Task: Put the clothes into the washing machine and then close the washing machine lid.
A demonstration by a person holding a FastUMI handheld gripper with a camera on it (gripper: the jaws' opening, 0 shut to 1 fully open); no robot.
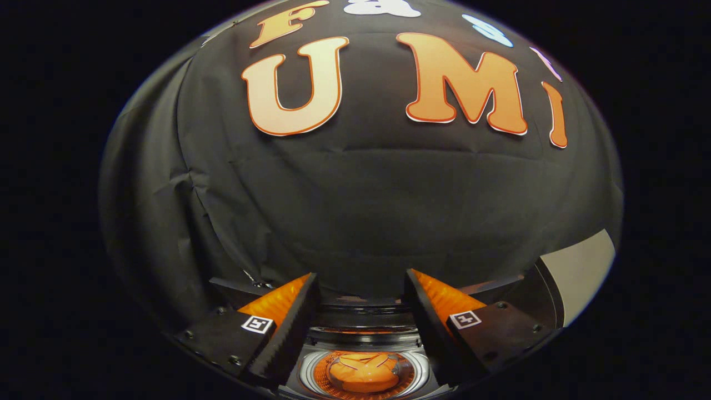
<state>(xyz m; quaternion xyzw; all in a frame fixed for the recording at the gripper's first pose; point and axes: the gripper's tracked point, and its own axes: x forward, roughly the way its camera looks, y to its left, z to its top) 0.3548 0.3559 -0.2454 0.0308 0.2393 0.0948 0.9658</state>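
Tool (361, 300) spread, empty; washing machine (364, 373) below between its fingers, round lid facing up

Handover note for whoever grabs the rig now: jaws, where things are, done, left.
Gripper: jaws open, nothing between them, pointed at the booth wall.
Washing machine: below, seen between the jaws; lid looks open, the round drum shows.
Clothes: an orange mass appears to lie in the drum, but I cannot tell if it is clothing.
Done: cannot confirm loading.
Left: check the drum, load anything missing, close the lid.
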